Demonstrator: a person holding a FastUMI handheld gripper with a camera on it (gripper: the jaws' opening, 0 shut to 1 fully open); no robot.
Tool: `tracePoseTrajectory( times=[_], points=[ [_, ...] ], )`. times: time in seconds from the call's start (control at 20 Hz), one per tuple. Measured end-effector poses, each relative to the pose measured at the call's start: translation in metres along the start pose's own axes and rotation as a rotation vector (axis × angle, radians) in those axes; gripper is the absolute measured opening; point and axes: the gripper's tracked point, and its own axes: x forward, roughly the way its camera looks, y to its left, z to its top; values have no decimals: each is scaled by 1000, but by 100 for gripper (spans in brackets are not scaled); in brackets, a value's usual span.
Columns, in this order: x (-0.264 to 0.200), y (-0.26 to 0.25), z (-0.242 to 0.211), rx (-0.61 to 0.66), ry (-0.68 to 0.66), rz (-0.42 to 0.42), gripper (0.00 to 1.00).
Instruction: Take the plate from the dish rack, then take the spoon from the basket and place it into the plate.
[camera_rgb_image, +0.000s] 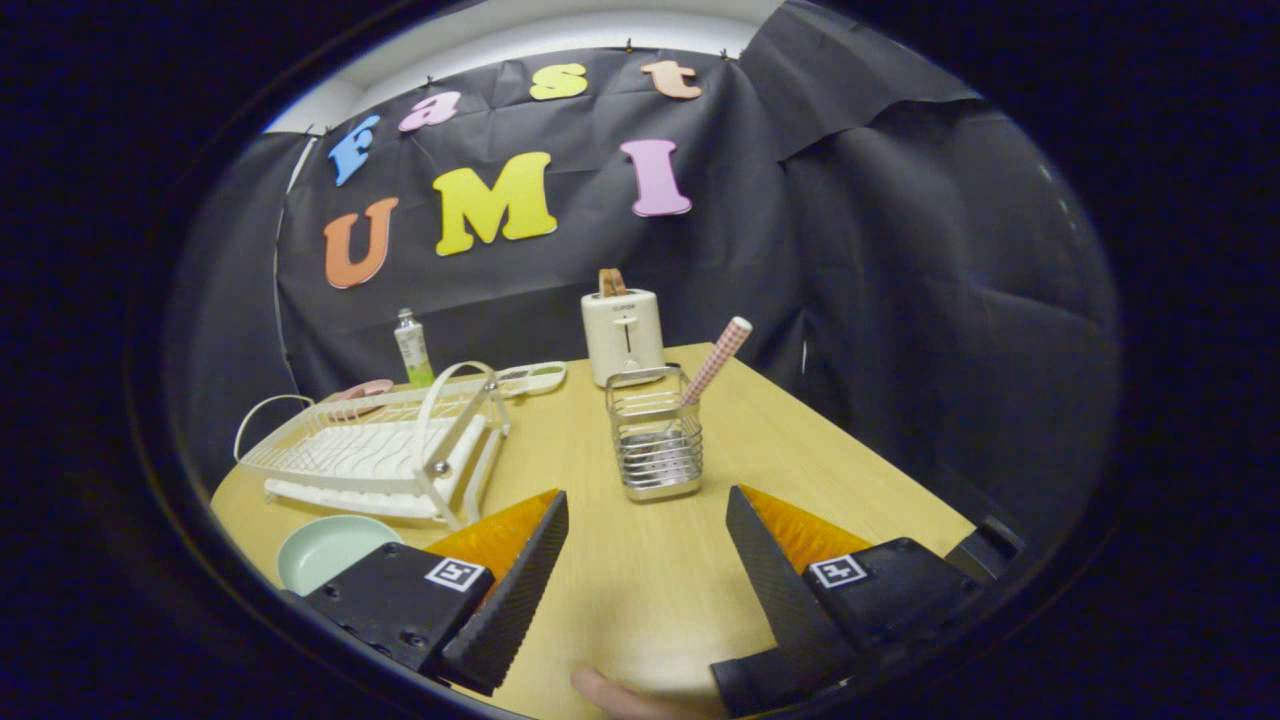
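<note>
While the gripper (647, 530) hangs above the near part of the wooden desk (820, 450), its two fingers stand wide apart with nothing between them but bare wood. Just ahead of the gap, a little nearer the right finger than the left, stands the wire basket (655, 435), upright on the desk and apart from both fingers. The spoon (716, 361) leans out of the basket's far right corner, its checked handle tilted up and to the right; its bowl end is too hard to make out through the wires. The pale green plate (325, 548) lies flat on the desk beside the left finger's mount, which partly covers its near right side. Just beyond the plate sits the white dish rack (380, 450), left of the basket and well apart from it. Behind the basket a cream toaster (622, 335) stands near the desk's far edge, with something brown poking from its slot. A small bottle (412, 348) stands beyond the rack. A fingertip (610, 695) shows between the fingers' bases.
</note>
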Motion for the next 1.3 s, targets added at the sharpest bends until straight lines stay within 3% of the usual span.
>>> tracePoseTrajectory(
  times=[0.25,0.5,0.75,0.95,1.15,1.3],
  points=[
    [29,-23,38,49,-109,30,98],
    [58,-32,66,-47,-162,13,97],
    [86,-4,83,-78,-169,83,75],
    [96,11,83,-100,-147,88,48],
    [101,17,85,-66,-133,42,28],
    [100,23,89,-41,-120,20,21]
  ],
)
